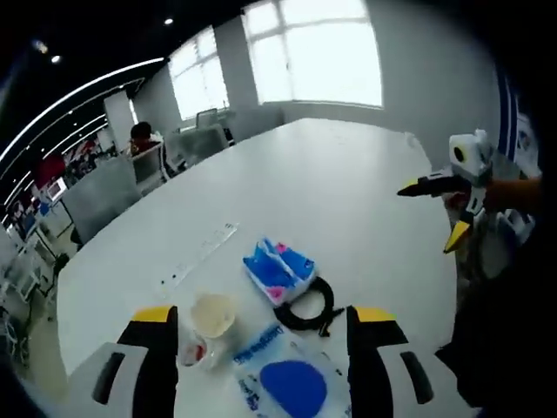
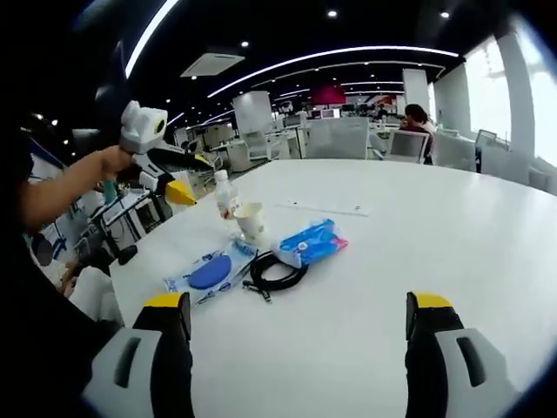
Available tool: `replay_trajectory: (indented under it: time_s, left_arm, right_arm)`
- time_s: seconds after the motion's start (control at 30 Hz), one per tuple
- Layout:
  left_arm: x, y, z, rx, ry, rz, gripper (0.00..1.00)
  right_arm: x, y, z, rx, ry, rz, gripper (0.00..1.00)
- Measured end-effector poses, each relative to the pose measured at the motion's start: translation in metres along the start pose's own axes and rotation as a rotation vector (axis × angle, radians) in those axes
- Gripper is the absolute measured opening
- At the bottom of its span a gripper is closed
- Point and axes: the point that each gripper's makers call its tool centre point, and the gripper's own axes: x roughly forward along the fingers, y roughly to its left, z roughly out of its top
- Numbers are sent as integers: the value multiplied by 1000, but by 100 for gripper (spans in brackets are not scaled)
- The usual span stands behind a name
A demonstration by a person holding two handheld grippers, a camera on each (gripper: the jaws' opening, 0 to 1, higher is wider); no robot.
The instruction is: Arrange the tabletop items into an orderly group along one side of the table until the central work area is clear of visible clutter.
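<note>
A small cluster of items lies on the white table (image 1: 348,183). It holds a paper cup (image 1: 212,315), a blue tissue pack (image 1: 278,268), a coiled black cable (image 1: 309,306), a clear bag with a blue disc (image 1: 291,379) and a small bottle (image 1: 193,353). My left gripper (image 1: 265,315) hangs open just above and before them, holding nothing. In the right gripper view the cup (image 2: 250,222), bottle (image 2: 226,196), tissue pack (image 2: 312,244), cable (image 2: 277,272) and bag (image 2: 209,272) lie ahead. My right gripper (image 2: 300,303) is open and empty, well short of them. The left gripper (image 2: 193,177) shows at the table's left edge.
A long clear ruler (image 1: 198,257) lies apart from the cluster, also seen as the ruler (image 2: 326,207). The right gripper (image 1: 435,212) is held by a hand beyond the table edge. Office chairs (image 2: 339,138) and a seated person (image 2: 416,122) are at the far side.
</note>
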Motion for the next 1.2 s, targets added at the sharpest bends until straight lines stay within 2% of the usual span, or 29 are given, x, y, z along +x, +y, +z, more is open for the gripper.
replay_trajectory:
  time_s: [0.07,0.13,0.17,0.3,0.43,0.6,0.73,0.93,1.03,1.13,1.2]
  left_arm:
    - [-8,-5,-3,-8,-24,19,80]
    - [-16,-14,-3,-60,-70,44,84]
    - [-19,-25,-7,-97,-78,20,85]
    - [-32,-47,-21,-129,-87,26,88]
    - [-47,-58,-31,-175,-110,52,95]
    - [-56,-64,-53,-221,-98,62,100]
    - [-61,-68,-69,-249,-77,77,100]
    - [-61,-66,-74,-284,-78,94,100]
    - [-61,-66,-71,-281,-82,94,100]
    - [-60,-67,-67,-267,-87,86,100]
    - [-58,-68,-68,-258,-77,78,100]
  right_arm:
    - [0,0,2,-1,-1,4,100]
    - [0,-1,5,-14,-3,1,100]
    - [0,-2,7,-12,-5,-3,100]
    - [3,-2,9,-24,-5,5,100]
    - [4,-6,14,-46,-17,4,100]
    - [5,-11,17,-46,-14,8,100]
    - [4,-15,19,-44,-20,2,100]
    - [3,-22,13,-45,-8,0,100]
    - [3,-22,13,-46,-7,-3,100]
    - [3,-18,14,-55,-3,2,99]
    - [6,-10,14,-82,10,29,97]
